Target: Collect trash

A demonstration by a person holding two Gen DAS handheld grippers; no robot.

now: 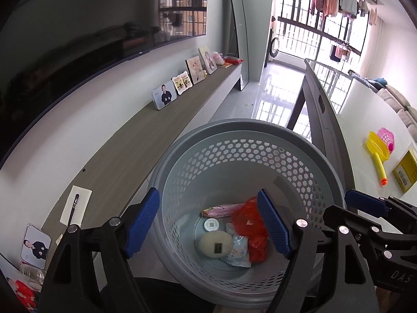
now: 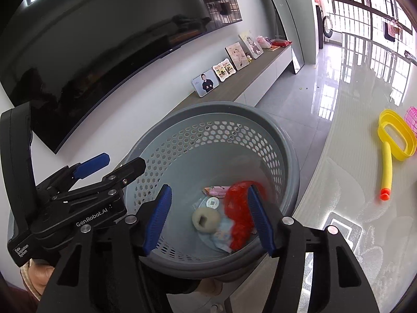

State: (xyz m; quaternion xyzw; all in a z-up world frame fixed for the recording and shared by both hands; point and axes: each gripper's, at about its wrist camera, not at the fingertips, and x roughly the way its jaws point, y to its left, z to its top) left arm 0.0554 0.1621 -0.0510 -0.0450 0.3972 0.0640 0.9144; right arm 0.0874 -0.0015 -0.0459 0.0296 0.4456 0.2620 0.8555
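Crumpled red plastic bag (image 2: 241, 216) lies in the round grey perforated plastic bin (image 1: 260, 135), beside a pale round puck (image 1: 215, 242) and wrappers. Right gripper (image 2: 208, 219) and left gripper (image 1: 208, 224) hang over the rim, jaws apart, holding nothing. Judgement: lift both straight up, clear of the rim, then go for the yellow plastic toy scoop (image 2: 396, 140) on the table.

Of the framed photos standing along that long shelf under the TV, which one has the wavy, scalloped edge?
The second photo frame from the near end, the small one with comic-style panels. Its neighbours, including the portrait frame, have straight edges.
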